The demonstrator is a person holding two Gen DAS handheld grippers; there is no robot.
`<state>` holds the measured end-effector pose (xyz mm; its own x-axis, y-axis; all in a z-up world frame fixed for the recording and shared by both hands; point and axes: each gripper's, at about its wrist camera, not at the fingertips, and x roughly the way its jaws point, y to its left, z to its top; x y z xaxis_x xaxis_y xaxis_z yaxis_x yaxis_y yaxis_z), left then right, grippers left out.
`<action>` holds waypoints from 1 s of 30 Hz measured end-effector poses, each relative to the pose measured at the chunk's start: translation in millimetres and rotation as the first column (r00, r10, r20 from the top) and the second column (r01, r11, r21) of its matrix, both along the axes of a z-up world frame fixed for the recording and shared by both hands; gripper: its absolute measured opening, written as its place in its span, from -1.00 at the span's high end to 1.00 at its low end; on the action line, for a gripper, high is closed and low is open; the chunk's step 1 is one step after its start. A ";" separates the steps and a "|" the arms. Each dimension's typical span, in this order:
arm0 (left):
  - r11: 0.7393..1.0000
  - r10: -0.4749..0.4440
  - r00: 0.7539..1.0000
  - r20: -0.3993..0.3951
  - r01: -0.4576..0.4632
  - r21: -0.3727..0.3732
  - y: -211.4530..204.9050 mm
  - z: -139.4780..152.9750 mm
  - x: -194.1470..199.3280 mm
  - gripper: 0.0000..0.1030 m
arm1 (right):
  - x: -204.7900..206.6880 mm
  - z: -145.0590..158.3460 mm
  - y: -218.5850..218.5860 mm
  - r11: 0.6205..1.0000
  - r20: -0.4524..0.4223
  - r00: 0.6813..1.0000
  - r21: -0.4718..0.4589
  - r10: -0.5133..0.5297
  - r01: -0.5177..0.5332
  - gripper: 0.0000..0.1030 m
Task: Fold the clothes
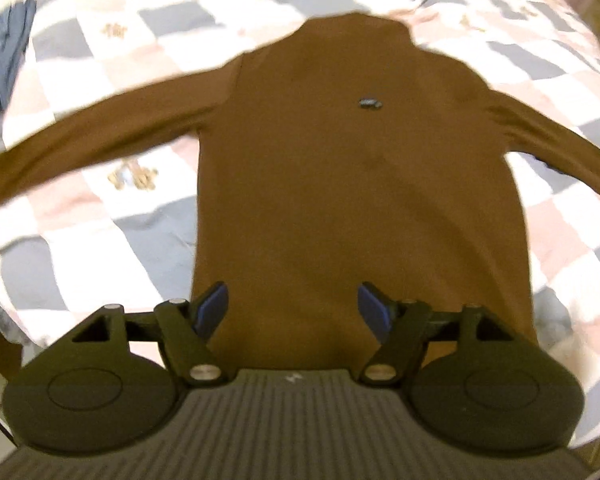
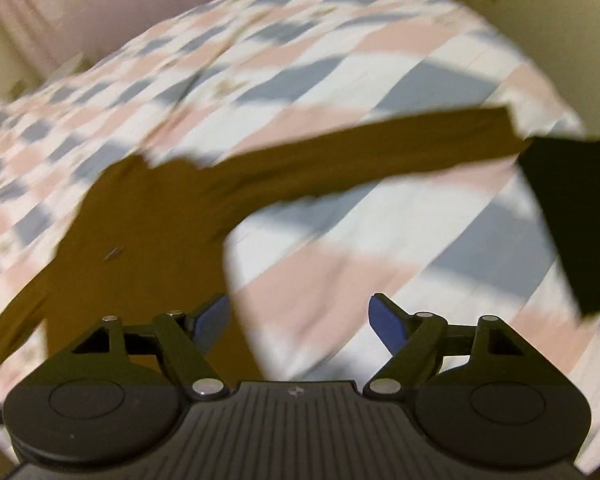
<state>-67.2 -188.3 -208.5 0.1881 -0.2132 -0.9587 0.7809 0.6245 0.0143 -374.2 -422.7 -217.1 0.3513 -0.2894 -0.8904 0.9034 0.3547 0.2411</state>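
Lying flat on checkered quilt [image 1: 100, 60], brown sweater [image 1: 340, 180], left claw [image 1: 292, 312] wide, right claw [image 2: 300, 320] wide, both empty

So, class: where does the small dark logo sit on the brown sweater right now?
In the left wrist view the small dark logo sits on the chest of the brown sweater, right of centre in the picture, below the collar; the sweater lies flat on the checked quilt.

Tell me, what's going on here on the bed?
A person is folding clothes with two tools. A brown sweater lies flat on the checked quilt, sleeves spread wide. The left hand-held gripper and the right hand-held gripper are both open and hold nothing. No fold has been made yet.
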 end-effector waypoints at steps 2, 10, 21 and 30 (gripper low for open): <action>1.000 0.009 1.000 0.017 -0.009 -0.007 11.4 18.7 -6.2 -0.35 | 10.8 11.0 29.6 0.999 0.016 0.999 0.028 0.028 -0.029 -0.55; 0.996 0.036 0.995 0.098 -0.027 -0.089 48.7 70.3 -53.3 -0.53 | 21.1 61.5 90.9 0.985 0.036 0.984 -0.036 0.173 -0.171 -0.82; 0.990 0.012 0.993 0.117 0.004 -0.139 85.6 102.6 -161.2 -0.59 | -59.2 97.3 153.6 0.970 0.004 0.974 -0.086 0.227 -0.226 -0.88; 0.991 0.013 0.992 0.126 0.004 -0.136 109.4 105.7 -206.6 -0.67 | -97.0 99.4 180.4 0.965 0.005 0.968 -0.080 0.251 -0.250 -0.89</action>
<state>-273.8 -79.0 -102.9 0.3068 -0.3388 -0.8894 0.7752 0.6311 0.0269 -471.2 -242.4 -117.8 0.4345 -0.2588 -0.8627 0.7799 0.5872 0.2167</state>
